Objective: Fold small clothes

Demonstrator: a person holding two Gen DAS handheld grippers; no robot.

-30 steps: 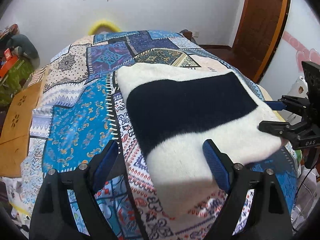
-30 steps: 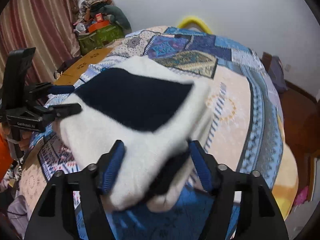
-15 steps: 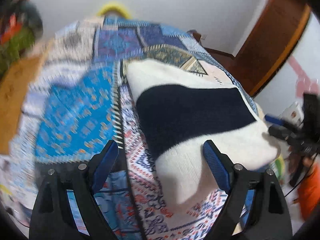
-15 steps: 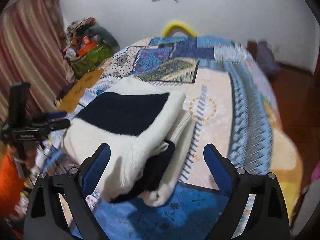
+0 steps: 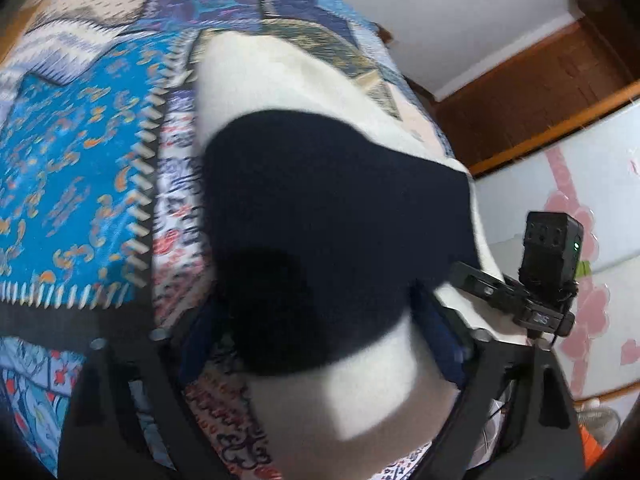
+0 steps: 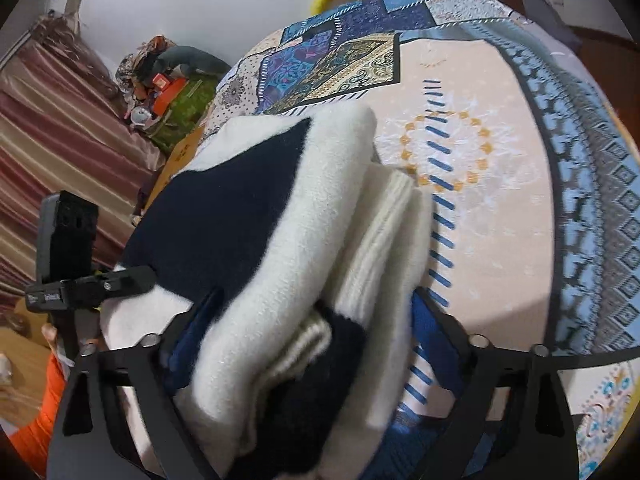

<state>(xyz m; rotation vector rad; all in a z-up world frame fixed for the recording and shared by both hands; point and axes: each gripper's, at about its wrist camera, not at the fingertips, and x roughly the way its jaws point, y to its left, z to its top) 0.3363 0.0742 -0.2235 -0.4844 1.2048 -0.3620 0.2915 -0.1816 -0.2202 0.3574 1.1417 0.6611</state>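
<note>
Your cream-and-navy sweater [image 6: 280, 248] lies folded into a thick bundle on the patterned bedspread [image 6: 500, 160], so you look to be at the closing step, squaring or lifting the stack. Your right gripper [image 6: 308, 320] straddles its layered end and your left gripper [image 5: 316, 320] its near edge, both jaws spread wide and clamping nothing; next, close evenly on all layers. Half a second ago both grippers stood farther back.

text: none legible | tongs [image 6: 44, 298] label: white print, too blurred
</note>
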